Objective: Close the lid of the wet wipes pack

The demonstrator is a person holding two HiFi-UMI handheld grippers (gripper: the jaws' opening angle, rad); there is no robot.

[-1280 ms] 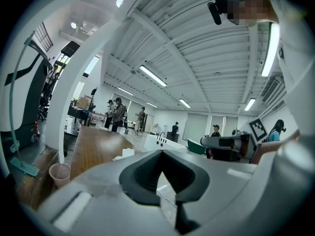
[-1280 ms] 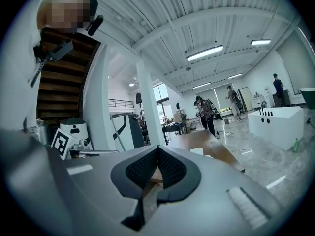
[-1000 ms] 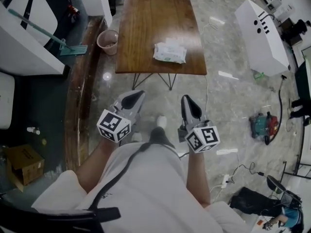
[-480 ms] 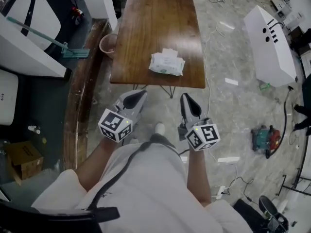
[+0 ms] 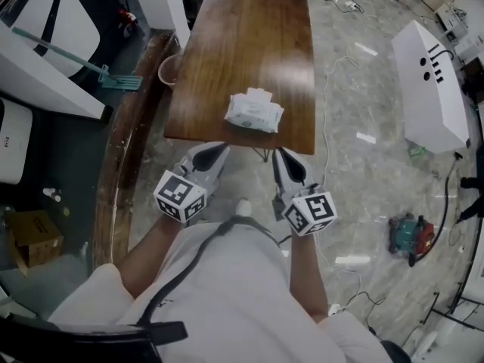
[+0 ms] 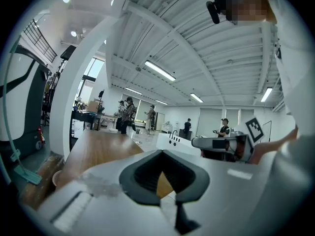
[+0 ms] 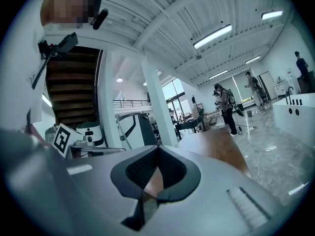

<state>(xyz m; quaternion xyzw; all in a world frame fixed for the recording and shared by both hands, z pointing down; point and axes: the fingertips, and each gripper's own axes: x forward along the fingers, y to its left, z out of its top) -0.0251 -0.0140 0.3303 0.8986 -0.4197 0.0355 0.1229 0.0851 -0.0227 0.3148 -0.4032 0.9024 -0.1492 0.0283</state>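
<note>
1. The wet wipes pack (image 5: 254, 114) is lying on the wooden table (image 5: 249, 29), close to its near end and a little right of the middle. Its long axis is running across the table, slightly skewed.
2. You are holding both grippers short of the table, and the pack is sitting ahead of them, between their two lines. The right gripper (image 5: 280, 157) is pointing up past the pack's right end and looks slightly the nearer. The left gripper (image 5: 212, 150) is aiming at the table's near edge, left of the pack.
3. Both pairs of fingers are pressed together with nothing pinched. In each gripper view the pads are meeting at the tip, and only the tabletop is showing through the gap behind them.
4. A white flap on the pack's far side seems to be standing up, most likely the open lid, though it is too small to be sure. If so, you are probably looking at a reach over the pack and a press down on that flap with closed tips.
5. The table's near edge is lying between your fingertips and the pack, so I judge you are needing to come in above it. Nothing else is showing on the tabletop.
6. A pink bucket (image 5: 169, 68) and a mop (image 5: 113, 80) are sitting on the floor left of the table, and a white cabinet (image 5: 435, 89) is standing to the right, all well apart from the pack.
</note>
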